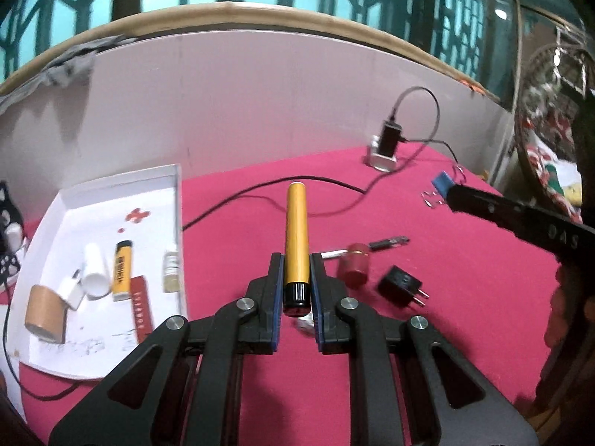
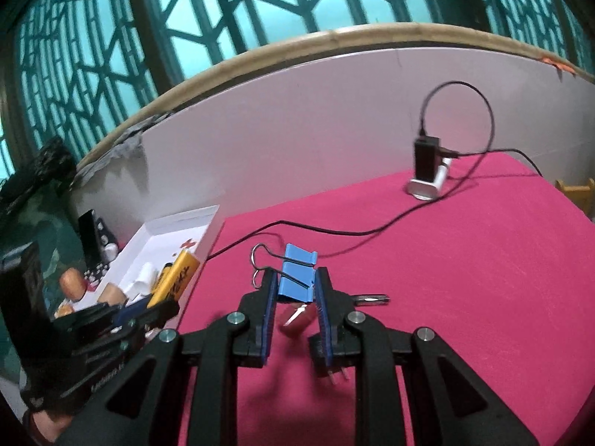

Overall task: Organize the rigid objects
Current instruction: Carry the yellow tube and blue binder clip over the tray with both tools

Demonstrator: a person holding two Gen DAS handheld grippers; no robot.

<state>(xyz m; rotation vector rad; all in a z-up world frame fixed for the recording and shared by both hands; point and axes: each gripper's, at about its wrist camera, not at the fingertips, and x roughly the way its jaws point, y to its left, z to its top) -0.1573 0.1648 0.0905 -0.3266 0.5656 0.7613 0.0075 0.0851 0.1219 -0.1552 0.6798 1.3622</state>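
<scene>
left tool (image 1: 296,290) grips yellow tube (image 1: 296,238); right tool (image 2: 295,297) grips blue clip (image 2: 297,275).

red cap (image 2: 295,320) blurred behind binder clip (image 2: 296,278), black plug (image 2: 332,366) mostly hidden by right tool (image 2: 296,310)

Table (image 1: 465,297) draped in magenta cloth. At left, white tray (image 1: 48,230). Near the middle, red cap (image 1: 354,263), black plug (image 1: 402,285) just beside it, and a blurred metal piece (image 1: 388,241). Farther back, black cable (image 1: 260,195) and a black device in a white stand (image 1: 385,148).
</scene>
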